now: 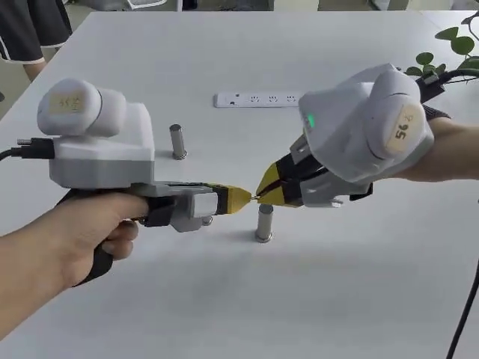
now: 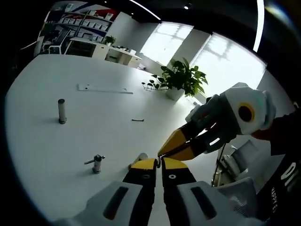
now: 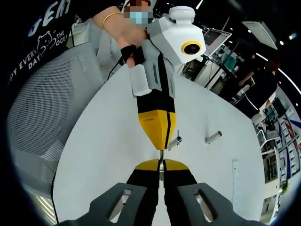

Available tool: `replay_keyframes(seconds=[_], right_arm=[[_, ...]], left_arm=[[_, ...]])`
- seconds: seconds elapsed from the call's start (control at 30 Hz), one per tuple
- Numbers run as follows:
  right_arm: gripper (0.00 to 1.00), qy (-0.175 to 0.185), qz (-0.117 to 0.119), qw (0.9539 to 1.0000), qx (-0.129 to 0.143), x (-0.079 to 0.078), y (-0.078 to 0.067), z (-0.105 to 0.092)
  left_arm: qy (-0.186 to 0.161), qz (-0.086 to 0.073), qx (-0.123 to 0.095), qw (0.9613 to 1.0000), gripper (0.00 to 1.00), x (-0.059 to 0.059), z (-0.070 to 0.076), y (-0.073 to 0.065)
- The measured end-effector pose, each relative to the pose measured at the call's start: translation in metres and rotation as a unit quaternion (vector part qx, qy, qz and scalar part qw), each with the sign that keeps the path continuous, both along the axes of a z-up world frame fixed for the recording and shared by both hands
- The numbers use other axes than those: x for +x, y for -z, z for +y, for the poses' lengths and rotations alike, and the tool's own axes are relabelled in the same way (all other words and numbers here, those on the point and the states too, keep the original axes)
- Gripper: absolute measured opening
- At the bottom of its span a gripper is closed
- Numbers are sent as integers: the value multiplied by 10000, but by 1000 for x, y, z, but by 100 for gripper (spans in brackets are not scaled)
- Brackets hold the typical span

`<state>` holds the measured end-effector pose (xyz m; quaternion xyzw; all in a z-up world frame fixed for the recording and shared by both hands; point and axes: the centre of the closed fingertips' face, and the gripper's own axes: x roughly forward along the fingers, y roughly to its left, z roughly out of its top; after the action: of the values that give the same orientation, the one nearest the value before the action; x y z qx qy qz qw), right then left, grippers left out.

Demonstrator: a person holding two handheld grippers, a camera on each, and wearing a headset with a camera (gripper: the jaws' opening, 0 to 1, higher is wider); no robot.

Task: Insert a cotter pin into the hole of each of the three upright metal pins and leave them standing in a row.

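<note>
My left gripper (image 1: 241,199) and right gripper (image 1: 262,197) meet tip to tip above the white table (image 1: 247,299), both shut on a thin cotter pin (image 3: 161,155) that bridges them. Just below the tips stands an upright metal pin (image 1: 264,223). A second metal pin (image 1: 177,141) stands farther back on the left. A third metal pin (image 2: 97,164) carries a cotter pin through its head; in the head view my left gripper hides most of it (image 1: 207,221). A loose cotter pin (image 2: 137,120) lies on the table beyond.
A white power strip (image 1: 258,99) lies across the back of the table. A potted plant (image 1: 453,45) stands at the far right edge. A black cable (image 1: 465,314) hangs at the right. A person (image 1: 34,34) stands at the far left corner.
</note>
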<state>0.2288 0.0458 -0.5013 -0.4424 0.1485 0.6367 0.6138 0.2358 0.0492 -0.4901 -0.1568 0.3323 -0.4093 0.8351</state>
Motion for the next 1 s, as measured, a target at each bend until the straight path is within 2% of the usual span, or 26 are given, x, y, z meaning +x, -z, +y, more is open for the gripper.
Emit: replay_keyframes(seconds=[0.07, 0.37, 0.4, 0.47, 0.77, 0.9, 1.0], right_arm=[[0, -7, -35, 10000, -7, 0, 0, 1], [0, 46, -43, 10000, 23, 2, 1, 0], [0, 62, -49, 10000, 36, 2, 1, 1], [0, 131, -41, 9999, 82, 2, 0, 2], [0, 288, 22, 9994, 200, 5, 0, 4], [2, 524, 311, 9975, 357, 7, -1, 3], [3, 655, 641, 9948, 454, 3, 1, 1]], left_arm=[[1, -14, 10, 10000, 2, 0, 0, 0], [164, -260, 137, 9994, 1, -2, 0, 0], [265, -480, 227, 9982, 1, -2, 0, -1], [328, -680, 313, 9967, 1, -1, 0, -3], [333, -789, 444, 9953, 0, 0, 1, -4], [400, -837, 520, 9943, 0, -3, 2, -2], [459, -857, 544, 9938, 0, -5, 0, -1]])
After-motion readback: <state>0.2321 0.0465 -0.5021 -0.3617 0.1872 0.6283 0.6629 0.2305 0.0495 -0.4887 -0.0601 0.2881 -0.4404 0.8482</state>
